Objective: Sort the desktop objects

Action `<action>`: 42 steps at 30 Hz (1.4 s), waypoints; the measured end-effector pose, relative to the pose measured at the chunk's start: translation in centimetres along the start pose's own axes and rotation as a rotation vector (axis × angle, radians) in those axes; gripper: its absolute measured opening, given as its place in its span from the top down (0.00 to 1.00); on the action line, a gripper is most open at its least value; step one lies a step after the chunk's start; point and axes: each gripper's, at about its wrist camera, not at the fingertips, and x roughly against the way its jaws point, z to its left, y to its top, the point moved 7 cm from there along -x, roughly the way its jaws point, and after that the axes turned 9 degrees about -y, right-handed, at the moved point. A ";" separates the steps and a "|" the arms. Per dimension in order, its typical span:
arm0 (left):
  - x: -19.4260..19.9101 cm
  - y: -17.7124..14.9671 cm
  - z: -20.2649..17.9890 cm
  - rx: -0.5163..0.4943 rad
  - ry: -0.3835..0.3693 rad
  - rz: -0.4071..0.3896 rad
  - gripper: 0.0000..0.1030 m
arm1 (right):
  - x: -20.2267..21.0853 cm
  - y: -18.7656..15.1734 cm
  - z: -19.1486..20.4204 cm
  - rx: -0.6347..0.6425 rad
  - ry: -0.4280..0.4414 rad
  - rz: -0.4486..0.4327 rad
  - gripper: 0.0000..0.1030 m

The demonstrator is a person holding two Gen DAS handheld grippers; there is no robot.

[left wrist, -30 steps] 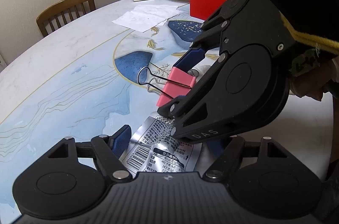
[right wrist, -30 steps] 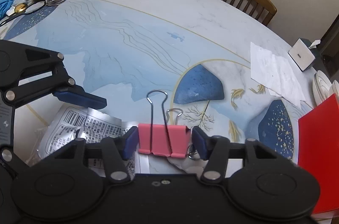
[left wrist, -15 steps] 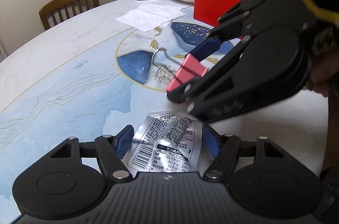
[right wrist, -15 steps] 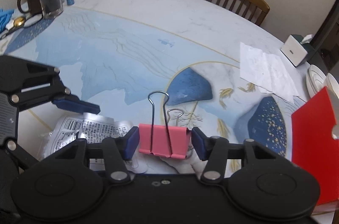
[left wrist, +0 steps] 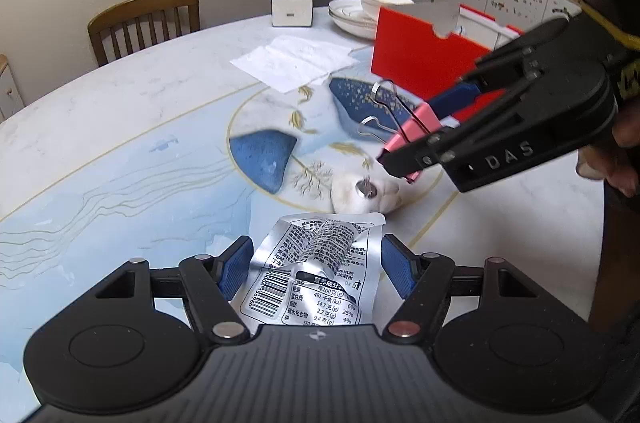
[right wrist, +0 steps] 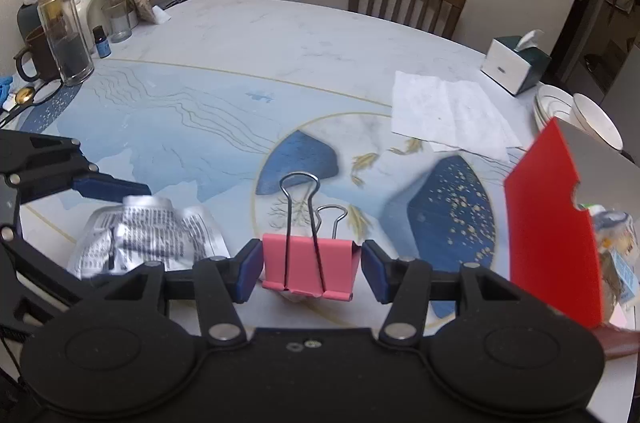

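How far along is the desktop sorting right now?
Done: nothing visibly sorted yet, though the red box already holds some packets. In hand: the right gripper clamps the pink binder clip above the table; the left gripper has the silver foil packet between its pads. Left: placing both, plus the white lump and paper sheets.

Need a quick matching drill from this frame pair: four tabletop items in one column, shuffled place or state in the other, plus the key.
Things:
1. pink binder clip
2. silver foil wrapper
3. tissue box
4. red bin

Places or states:
A. stands at the table's far side, near the stacked dishes
B. crumpled, between the left gripper's fingers
C. clamped in the right gripper, wire handles pointing away
D. upright at the right edge of the right wrist view

Pairs: 1-C, 2-B, 3-A, 4-D
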 end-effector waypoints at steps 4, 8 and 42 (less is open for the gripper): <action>0.7 0.8 -0.4 0.011 0.010 -0.020 0.33 | 0.9 -0.4 -1.1 -0.024 0.008 -0.010 0.49; 1.3 1.8 -1.0 0.022 0.017 -0.044 0.33 | 1.7 -0.7 -2.2 -0.038 0.015 -0.023 0.49; -2.6 12.4 -9.8 0.046 0.080 -0.146 0.33 | 5.6 -0.5 -21.3 -0.157 0.011 -0.157 0.49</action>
